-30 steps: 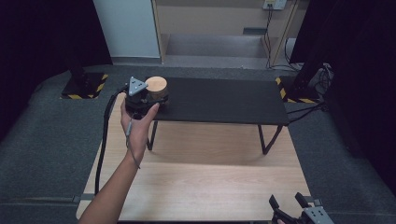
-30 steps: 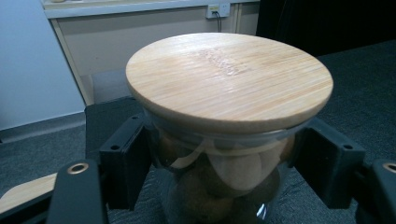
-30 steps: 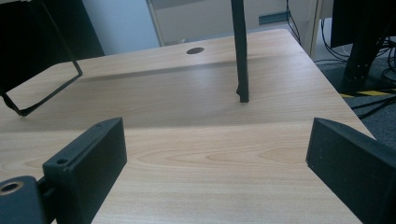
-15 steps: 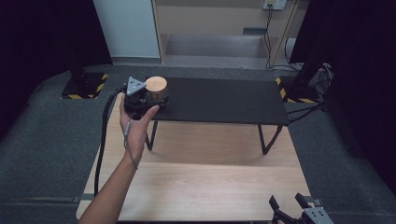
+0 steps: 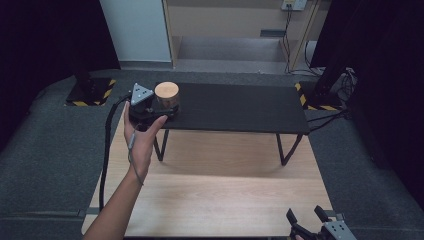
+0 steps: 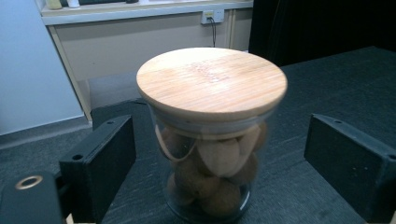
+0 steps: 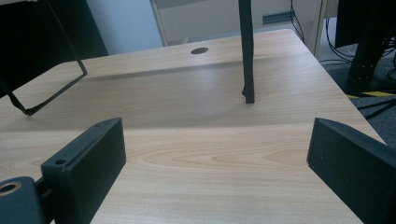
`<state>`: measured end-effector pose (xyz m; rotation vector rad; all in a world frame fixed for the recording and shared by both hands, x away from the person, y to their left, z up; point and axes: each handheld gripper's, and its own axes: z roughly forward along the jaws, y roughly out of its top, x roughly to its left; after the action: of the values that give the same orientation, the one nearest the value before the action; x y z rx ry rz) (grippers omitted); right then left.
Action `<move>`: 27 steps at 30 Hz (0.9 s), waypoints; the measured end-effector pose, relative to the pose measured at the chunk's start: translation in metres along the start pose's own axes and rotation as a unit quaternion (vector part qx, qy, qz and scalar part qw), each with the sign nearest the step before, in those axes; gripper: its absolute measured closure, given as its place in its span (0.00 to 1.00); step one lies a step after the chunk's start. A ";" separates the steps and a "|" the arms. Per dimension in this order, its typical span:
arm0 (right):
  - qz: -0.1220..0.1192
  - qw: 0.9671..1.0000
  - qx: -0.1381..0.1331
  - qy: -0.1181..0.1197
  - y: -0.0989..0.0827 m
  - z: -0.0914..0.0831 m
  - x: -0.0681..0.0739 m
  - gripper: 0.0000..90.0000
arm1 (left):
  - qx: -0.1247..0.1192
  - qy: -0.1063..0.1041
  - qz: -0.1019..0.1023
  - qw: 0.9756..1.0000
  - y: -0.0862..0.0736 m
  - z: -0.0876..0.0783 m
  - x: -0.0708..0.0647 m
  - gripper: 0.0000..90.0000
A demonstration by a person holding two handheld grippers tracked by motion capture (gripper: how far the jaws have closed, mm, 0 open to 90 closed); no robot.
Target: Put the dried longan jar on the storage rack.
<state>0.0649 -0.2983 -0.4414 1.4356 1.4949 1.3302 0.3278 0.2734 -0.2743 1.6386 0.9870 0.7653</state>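
Nothing has visibly moved since earlier. Left gripper [image 6: 219,158] brackets the lidded jar [image 6: 212,135], jaws wide, touching nothing. Right gripper [image 7: 215,172], well away from the jar, gapes empty.

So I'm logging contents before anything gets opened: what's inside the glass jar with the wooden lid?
Through the glass jar you can see rounded brown pieces, nut-like or similar, piled to just under the wooden lid. What they are exactly I cannot tell, and the lid covers the top of the pile.
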 end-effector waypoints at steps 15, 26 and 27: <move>-0.004 1.000 0.002 0.006 0.002 0.005 0.004 0.05 | -0.015 -0.005 -0.001 1.000 -0.009 -0.027 -0.006 0.08; -0.004 1.000 0.002 0.010 0.000 0.007 0.008 0.05 | -0.031 -0.019 -0.007 0.999 -0.030 -0.048 -0.012 0.08; -0.005 1.000 0.003 0.010 0.000 0.007 0.008 0.05 | -0.030 -0.020 -0.006 0.999 -0.032 -0.050 -0.012 0.08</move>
<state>0.0700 -0.2889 -0.4414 1.4211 1.5179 1.3397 0.2724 0.2885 -0.2916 1.5893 0.9355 0.7450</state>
